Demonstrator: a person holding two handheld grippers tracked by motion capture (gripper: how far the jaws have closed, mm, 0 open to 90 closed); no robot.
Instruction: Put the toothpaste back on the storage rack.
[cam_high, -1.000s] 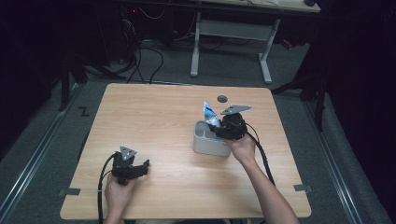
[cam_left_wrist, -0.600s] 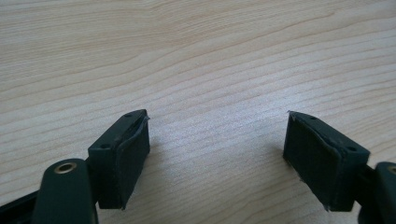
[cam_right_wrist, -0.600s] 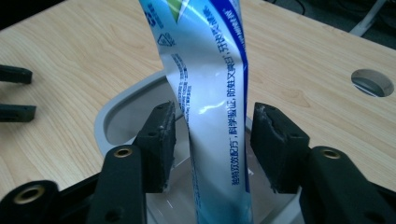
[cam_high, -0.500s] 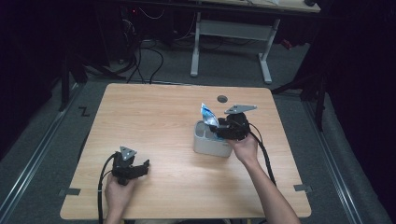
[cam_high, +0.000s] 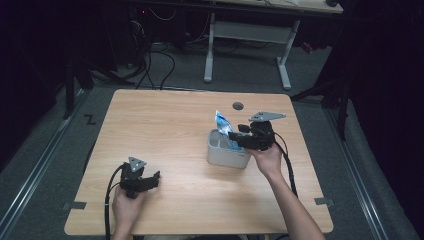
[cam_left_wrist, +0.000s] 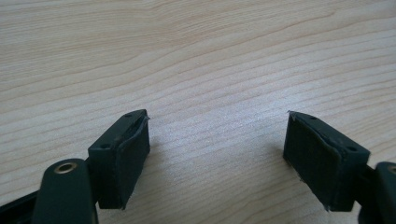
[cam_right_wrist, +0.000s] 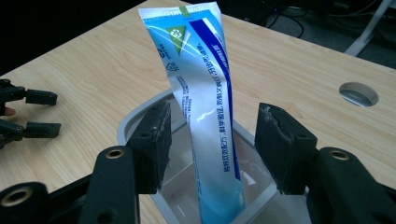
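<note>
A: What were the right tongs (cam_right_wrist: 210, 140) doing?

B: Their jaws had just been opening. They stood apart on either side of the tube (cam_right_wrist: 203, 107), with a gap between each pad and the tube, so nothing was gripped.

A: And the tube?

B: It stood nearly upright in the grey holder (cam_high: 227, 155), its flat crimped end up, leaning a little toward the far left in the high view. The holder sat on the table (cam_high: 165, 130), right of centre, with the right tongs (cam_high: 239, 138) over its right rim.

A: The left tongs?

B: The left tongs (cam_left_wrist: 217, 154) were spread wide and empty, just above bare wood. In the high view they (cam_high: 152, 179) sat at the near left, well apart from the holder, the hand (cam_high: 125, 205) behind them at the near edge.

A: Anything else on the table?

B: A round hole (cam_high: 238, 106) near the far edge, beyond the holder. Past the table stood a white desk frame (cam_high: 250, 35) on a dark floor.
</note>
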